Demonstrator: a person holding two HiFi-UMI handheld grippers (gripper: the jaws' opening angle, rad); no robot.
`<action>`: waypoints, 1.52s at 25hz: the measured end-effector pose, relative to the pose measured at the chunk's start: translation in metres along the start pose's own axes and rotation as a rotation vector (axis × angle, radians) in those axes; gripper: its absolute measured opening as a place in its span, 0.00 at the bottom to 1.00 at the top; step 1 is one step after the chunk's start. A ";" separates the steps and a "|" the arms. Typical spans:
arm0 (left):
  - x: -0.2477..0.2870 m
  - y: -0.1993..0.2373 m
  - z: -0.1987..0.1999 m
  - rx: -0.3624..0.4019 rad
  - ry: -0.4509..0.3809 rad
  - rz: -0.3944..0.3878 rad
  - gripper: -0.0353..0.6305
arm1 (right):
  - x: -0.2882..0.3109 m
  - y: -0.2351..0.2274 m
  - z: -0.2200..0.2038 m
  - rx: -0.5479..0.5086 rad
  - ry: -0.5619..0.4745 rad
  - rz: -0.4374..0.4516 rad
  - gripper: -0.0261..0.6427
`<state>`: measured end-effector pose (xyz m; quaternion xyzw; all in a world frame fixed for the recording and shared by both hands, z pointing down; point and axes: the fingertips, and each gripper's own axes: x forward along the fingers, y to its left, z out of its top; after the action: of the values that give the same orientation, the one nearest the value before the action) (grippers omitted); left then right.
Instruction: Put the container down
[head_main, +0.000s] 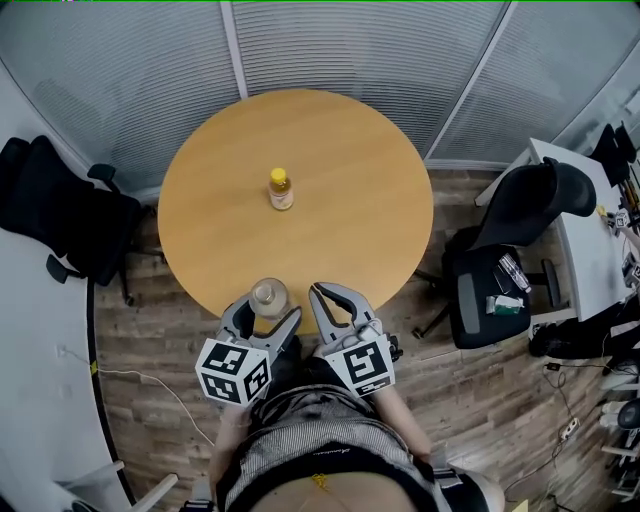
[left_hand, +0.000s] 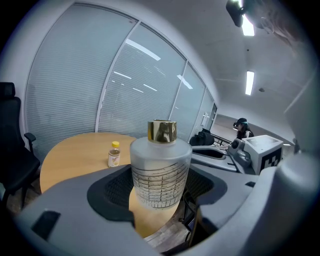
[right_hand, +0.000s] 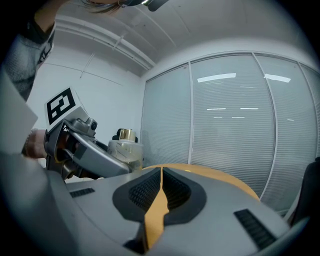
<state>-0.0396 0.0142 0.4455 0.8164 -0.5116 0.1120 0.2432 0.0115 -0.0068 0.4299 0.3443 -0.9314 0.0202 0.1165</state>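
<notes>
Head view: left gripper (head_main: 268, 308) has its fingers clamped on the container (head_main: 268, 296), a frosted jar with a gold cap, sitting over the near rim of the round wooden table (head_main: 340, 230). Can't tell if the base touches the top. Right gripper (head_main: 325, 293) is just right of it, also over the near rim, fingers together, nothing in them. Small yellow-capped bottle (head_main: 281, 189) stands upright near table centre, well apart from both and further out. The rest of the tabletop is bare. Black office chair (head_main: 60, 215) sits left of the table, another (head_main: 505, 250) to the right, beside a white desk (head_main: 575, 235) with clutter on it. Wood-plank floor (head_main: 150, 370), and a glass partition with blinds (head_main: 350, 50) on the far side. Left gripper view: the jar is upright, dark pads pressed on both of its sides, with printed scale lines on the glass. The bottle is far left of it on the tabletop, and the other gripper's marker cube (left_hand: 265, 152) is at right. A person in a cap (left_hand: 242, 128) stands far back by desks, with strip lights (left_hand: 249, 82) on the ceiling. Right gripper view: pads closed to a thin slit, holding nothing, with the wood top showing through the slit. The left gripper and its jar are at near left, a white wall is behind them, and blinds run across the far side.
</notes>
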 end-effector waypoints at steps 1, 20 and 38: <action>0.002 0.001 0.002 0.003 0.001 -0.006 0.54 | 0.002 -0.002 0.000 0.001 0.001 -0.006 0.08; 0.033 0.050 0.038 0.051 0.021 -0.116 0.54 | 0.062 -0.021 0.017 0.006 0.014 -0.105 0.08; 0.044 0.112 0.052 0.053 0.040 -0.168 0.54 | 0.122 -0.018 0.019 0.016 0.051 -0.164 0.08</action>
<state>-0.1229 -0.0866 0.4517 0.8601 -0.4333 0.1212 0.2402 -0.0707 -0.1009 0.4389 0.4195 -0.8967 0.0270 0.1386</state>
